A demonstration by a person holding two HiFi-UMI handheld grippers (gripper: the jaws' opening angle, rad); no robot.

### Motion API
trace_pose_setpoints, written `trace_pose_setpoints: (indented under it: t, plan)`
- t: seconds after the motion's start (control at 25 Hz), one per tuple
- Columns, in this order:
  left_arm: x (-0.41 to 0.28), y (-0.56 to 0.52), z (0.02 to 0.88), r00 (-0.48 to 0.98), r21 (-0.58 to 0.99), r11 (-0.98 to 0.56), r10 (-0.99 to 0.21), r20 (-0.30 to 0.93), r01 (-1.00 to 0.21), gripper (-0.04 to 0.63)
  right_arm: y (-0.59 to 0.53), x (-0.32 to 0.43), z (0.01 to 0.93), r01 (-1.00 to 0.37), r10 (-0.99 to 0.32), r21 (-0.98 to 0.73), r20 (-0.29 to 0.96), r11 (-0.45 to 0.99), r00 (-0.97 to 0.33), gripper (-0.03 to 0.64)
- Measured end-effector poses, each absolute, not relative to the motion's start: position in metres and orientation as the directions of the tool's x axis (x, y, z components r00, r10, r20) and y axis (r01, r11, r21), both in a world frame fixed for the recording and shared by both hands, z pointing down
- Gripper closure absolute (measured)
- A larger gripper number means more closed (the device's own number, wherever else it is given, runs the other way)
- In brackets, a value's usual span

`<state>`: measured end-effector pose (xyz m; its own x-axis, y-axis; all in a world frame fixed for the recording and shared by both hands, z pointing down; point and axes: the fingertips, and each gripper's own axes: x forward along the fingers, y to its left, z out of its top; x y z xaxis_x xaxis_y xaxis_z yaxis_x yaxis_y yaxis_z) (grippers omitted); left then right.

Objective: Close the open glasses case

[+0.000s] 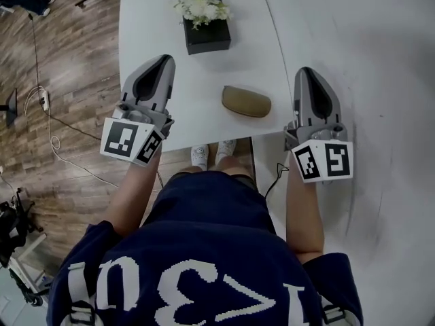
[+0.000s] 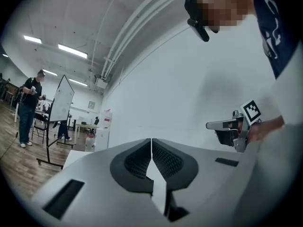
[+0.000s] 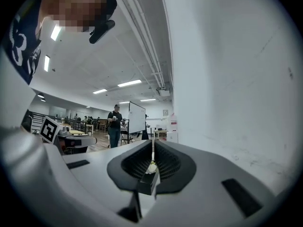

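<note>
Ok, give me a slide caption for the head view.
Left gripper and right gripper, both shut, flank the closed brown case on a white table, flower box behind.

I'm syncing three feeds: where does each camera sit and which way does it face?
Head view: on the person's head, facing steeply down at the table, glasses case, left gripper, right gripper, forearms, shirt.
Left gripper view: on that gripper, facing level along its shut fingers; the right gripper shows.
Right gripper view: likewise, along its shut fingers; the left gripper shows.
Shared: both gripper views see the whiteboard.

Bright, even light; fisheye edges, perhaps soft.
</note>
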<state>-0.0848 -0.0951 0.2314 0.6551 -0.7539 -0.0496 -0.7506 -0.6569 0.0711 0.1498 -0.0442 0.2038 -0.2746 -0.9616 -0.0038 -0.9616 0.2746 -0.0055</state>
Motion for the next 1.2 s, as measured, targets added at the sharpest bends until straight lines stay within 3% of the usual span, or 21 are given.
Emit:
trace_pose_setpoints:
  t: [0.48, 0.92, 1.04, 1.2]
  plan:
    - [-0.057, -0.132, 0.23, 0.569, 0.11, -0.571, -0.821, -0.055, -0.813, 0.577, -0.108, 0.141, 0.204, -0.892, -0.892, -0.012, -0.007, 0.452, -0.452, 0.583]
    - [-0.047, -0.163, 0.27, 0.654, 0.165, -0.645, -0.757, -0.003, -0.746, 0.577, -0.12, 0.165, 0.264, -0.93, -0.921, -0.063, 0.133, 0.362, -0.367, 0.583]
    - [-0.046, -0.165, 0.283, 0.668, 0.196, -0.655, -0.744, 0.005, -0.73, 0.577, -0.114, 0.168, 0.288, -0.931, -0.91, -0.095, 0.2, 0.352, -0.364, 0.584]
    - [-0.039, -0.164, 0.312, 0.693, 0.209, -0.671, -0.719, 0.049, -0.711, 0.577, -0.099, 0.159, 0.351, -0.904, -0.821, -0.128, 0.384, 0.407, -0.424, 0.584]
